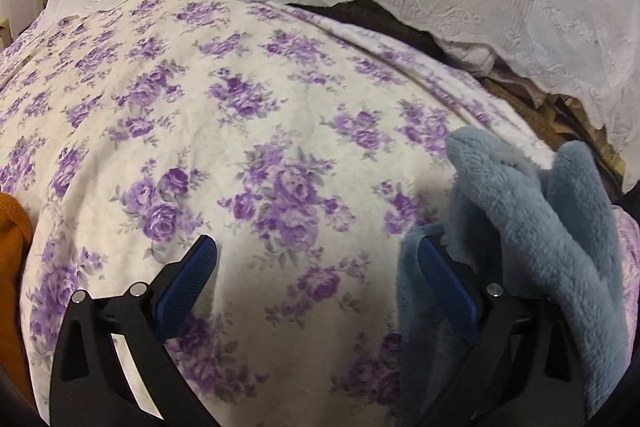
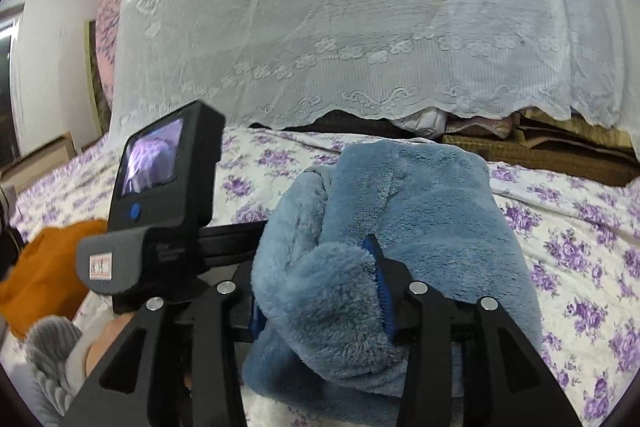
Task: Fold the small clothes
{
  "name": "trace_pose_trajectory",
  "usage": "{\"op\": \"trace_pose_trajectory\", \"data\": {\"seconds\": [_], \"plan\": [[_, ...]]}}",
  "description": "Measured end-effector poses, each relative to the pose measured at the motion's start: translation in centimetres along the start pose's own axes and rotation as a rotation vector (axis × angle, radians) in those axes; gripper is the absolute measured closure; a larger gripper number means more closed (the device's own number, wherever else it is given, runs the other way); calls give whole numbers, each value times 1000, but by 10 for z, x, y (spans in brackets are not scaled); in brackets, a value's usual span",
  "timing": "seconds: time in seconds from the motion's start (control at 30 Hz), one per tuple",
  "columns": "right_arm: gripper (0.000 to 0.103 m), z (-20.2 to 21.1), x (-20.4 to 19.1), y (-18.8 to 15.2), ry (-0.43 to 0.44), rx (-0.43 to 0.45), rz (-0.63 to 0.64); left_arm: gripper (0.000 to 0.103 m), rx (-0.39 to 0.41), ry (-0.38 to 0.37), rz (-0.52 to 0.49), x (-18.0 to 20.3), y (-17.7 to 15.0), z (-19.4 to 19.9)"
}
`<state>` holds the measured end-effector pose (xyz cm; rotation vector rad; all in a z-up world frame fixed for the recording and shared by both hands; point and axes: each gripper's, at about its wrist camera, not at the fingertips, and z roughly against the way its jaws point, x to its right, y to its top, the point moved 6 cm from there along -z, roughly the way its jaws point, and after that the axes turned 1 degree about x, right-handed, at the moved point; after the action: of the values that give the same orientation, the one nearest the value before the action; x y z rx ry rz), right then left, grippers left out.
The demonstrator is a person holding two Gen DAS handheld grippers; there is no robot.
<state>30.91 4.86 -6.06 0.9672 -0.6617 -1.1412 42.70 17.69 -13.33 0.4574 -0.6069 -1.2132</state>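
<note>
A blue fleece garment (image 2: 400, 195) lies bunched on the bed sheet with purple flowers (image 1: 240, 107). In the right wrist view a thick fold of it fills the gap of my right gripper (image 2: 320, 267). The fleece bulges against the right pad (image 2: 380, 283), and the left pad is mostly buried in it. In the left wrist view my left gripper (image 1: 316, 247) stands wide open over bare sheet. The blue fleece (image 1: 540, 227) hangs around the outside of its right finger (image 1: 444, 283), and nothing is between the pads.
An orange garment (image 2: 52, 271) lies at the left (image 1: 12, 239). The left gripper's camera unit (image 2: 164, 183) and a grey sleeve (image 2: 52, 351) sit low left. A white lace cover (image 2: 360, 27) hangs at the back over stacked bedding and a woven mat (image 2: 560, 151).
</note>
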Motion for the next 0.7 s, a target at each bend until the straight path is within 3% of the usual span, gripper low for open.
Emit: {"op": "trace_pose_trajectory", "data": {"seconds": [0.33, 0.47, 0.7], "plan": [[58, -7, -5, -10, 49, -43, 16, 5, -15, 33, 5, -10, -2, -8], [46, -11, -16, -19, 97, -77, 63, 5, -19, 83, -27, -10, -3, -11], [42, -7, -21, -22, 162, -96, 82, 5, -17, 142, -31, -19, 4, -5]]}}
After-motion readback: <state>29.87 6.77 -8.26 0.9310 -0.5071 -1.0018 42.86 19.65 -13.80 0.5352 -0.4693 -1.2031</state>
